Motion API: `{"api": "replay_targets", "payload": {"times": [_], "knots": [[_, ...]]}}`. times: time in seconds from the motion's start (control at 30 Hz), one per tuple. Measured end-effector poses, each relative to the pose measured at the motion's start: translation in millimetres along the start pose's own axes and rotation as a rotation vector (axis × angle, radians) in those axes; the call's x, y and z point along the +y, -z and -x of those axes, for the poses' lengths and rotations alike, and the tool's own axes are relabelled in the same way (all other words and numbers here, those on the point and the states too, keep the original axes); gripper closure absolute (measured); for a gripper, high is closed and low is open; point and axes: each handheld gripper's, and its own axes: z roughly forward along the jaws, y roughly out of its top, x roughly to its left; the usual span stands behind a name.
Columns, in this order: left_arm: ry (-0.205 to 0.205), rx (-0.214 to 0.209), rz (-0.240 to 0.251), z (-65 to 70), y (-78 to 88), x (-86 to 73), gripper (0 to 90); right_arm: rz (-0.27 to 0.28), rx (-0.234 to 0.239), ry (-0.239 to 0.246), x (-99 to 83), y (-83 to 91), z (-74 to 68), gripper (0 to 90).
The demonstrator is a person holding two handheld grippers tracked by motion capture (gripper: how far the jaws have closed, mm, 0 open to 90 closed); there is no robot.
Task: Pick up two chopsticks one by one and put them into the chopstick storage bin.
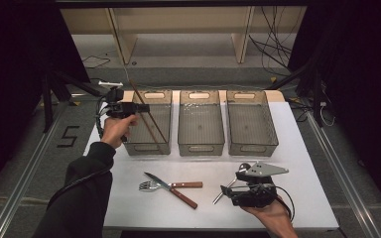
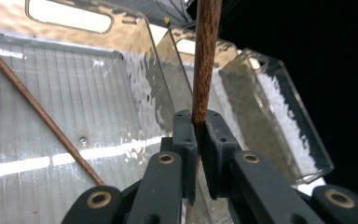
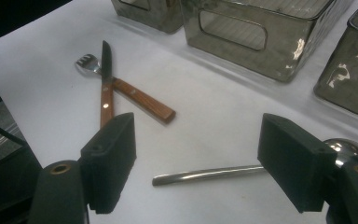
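The left gripper (image 1: pixel 140 107) has its fingers (image 2: pixel 185 140) clamped tight on one wooden chopstick (image 2: pixel 206 56), holding it over the left bin (image 1: pixel 149 147), apparently to drop it beside the other chopstick (image 2: pixel 46 119) already lying inside. The right gripper (image 3: pixel 196 163) rests low with fingers (image 3: pixel 109 158) wide and empty, straddling the metal spoon (image 3: pixel 209 174) on the counter (image 1: pixel 302 153); it looks ready to pick it up, while knife (image 3: pixel 105 79) and fork (image 3: pixel 121 86) lie crossed nearby.

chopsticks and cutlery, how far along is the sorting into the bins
Done: one chopstick lies in the left bin. In hand: the left tongs are shut on a second chopstick over that bin. Left: the knife, fork and spoon lie on the table, the middle bin and right bin look empty, and the right tongs stand open over the spoon.
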Motion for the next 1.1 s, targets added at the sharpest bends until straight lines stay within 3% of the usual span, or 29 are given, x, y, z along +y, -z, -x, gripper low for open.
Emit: {"api": "replay_targets", "payload": {"times": [0.27,0.57,0.67,0.73,0.77,0.8,0.87,0.9,1.1], "knots": [[-0.043,0.051,-0.045,5.8,-14.0,-3.9,83.8,-0.001,-0.001,0.001,0.0,0.1,0.1,28.3],[-0.046,0.098,-0.064,9.0,-27.5,-5.1,77.9,-0.002,-0.001,-0.002,0.1,1.1,1.0,28.3],[-0.037,0.105,-0.069,9.8,-31.3,-4.8,62.8,0.000,-0.001,-0.004,0.1,1.6,1.9,28.3],[-0.042,0.114,-0.067,10.5,-31.9,-4.6,59.6,0.002,-0.001,-0.002,0.1,1.6,2.2,28.4],[-0.042,0.116,-0.063,11.1,-31.9,-4.6,52.7,0.002,0.000,-0.004,0.0,1.9,2.4,28.4],[-0.041,0.118,-0.064,11.3,-31.6,-4.6,52.7,0.002,0.000,-0.004,0.0,1.9,2.4,28.4],[-0.041,0.116,-0.065,11.8,-30.3,-5.1,43.3,0.001,-0.001,-0.003,0.1,2.5,3.4,28.4],[-0.041,0.118,-0.063,12.5,-29.0,-5.6,43.3,0.001,-0.001,-0.003,0.1,2.5,3.4,28.4],[-0.082,0.080,-0.047,20.0,-16.6,-11.5,27.6,0.011,-0.005,-0.006,2.2,6.9,9.4,28.3]]}}
